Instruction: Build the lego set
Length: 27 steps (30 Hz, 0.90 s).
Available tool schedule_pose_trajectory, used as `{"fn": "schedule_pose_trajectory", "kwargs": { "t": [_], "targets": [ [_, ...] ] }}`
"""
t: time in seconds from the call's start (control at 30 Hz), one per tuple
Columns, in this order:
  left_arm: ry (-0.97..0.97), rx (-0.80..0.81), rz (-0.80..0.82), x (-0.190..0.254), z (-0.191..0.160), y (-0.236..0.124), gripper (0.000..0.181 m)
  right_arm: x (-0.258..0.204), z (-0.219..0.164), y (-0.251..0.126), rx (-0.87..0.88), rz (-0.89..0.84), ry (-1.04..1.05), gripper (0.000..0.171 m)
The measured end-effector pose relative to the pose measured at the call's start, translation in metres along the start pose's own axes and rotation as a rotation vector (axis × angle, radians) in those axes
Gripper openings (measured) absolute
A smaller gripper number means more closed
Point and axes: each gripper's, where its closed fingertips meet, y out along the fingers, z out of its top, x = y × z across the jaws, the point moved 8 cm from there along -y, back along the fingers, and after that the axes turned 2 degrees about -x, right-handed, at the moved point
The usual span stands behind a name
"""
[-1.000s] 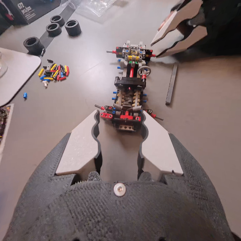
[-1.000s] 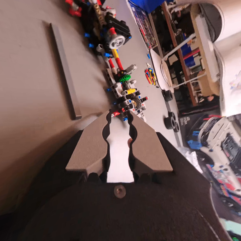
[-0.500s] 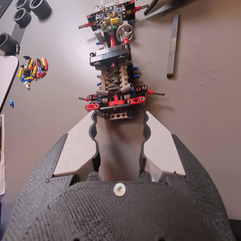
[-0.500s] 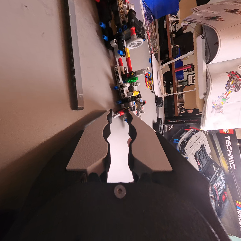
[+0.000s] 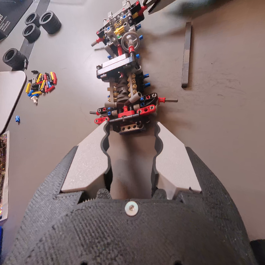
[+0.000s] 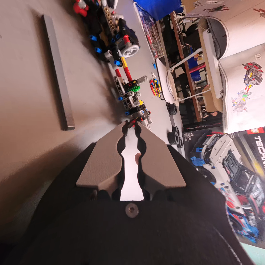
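Note:
The long lego chassis (image 5: 123, 88) lies on the grey table, with a grey steering wheel (image 5: 130, 41) near its far end. My left gripper (image 5: 131, 126) is open, and its fingertips flank the chassis's near end, where a beige beam (image 5: 129, 127) sits. My right gripper (image 6: 131, 124) has its fingers nearly together on a red axle end (image 6: 132, 123) at the far end of the chassis (image 6: 129, 91). It also shows blurred at the top of the left wrist view (image 5: 154, 5), touching that same end.
A long grey beam (image 5: 186, 54) lies right of the chassis. Left of it are a pile of small coloured pins (image 5: 41, 84), a loose blue pin (image 5: 17, 118), black tyres (image 5: 50, 21), a white tray (image 5: 10, 93) and a sticker sheet (image 5: 2, 164). The set's box (image 6: 222, 164) and open booklet (image 6: 243, 86) lie beyond. My right fingertips sit around 20 cm from my left ones.
My right gripper's fingers have narrowed onto the red axle end. The chassis's far end has swung to the right. My left gripper stays open around the near end.

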Motion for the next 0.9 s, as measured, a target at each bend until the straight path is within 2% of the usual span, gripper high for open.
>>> {"fn": "schedule_pose_trajectory", "kwargs": {
  "t": [0.23, 0.57, 0.9],
  "targets": [
    [0.15, 0.012, 0.086, 0.003, 0.002, 0.004, 0.071, 0.02, 0.004, -0.001, 0.036, 0.079, 0.189, 0.006],
    [0.25, 0.06, 0.19, 0.002, 0.007, 0.006, 0.051, 0.042, 0.005, -0.001, 0.059, 0.159, 0.423, 0.007],
    [0.005, 0.229, 0.089, -0.013, 0.013, -0.011, 0.043, 0.061, 0.007, -0.004, 0.126, 0.219, 0.632, 0.006]
  ]
}}
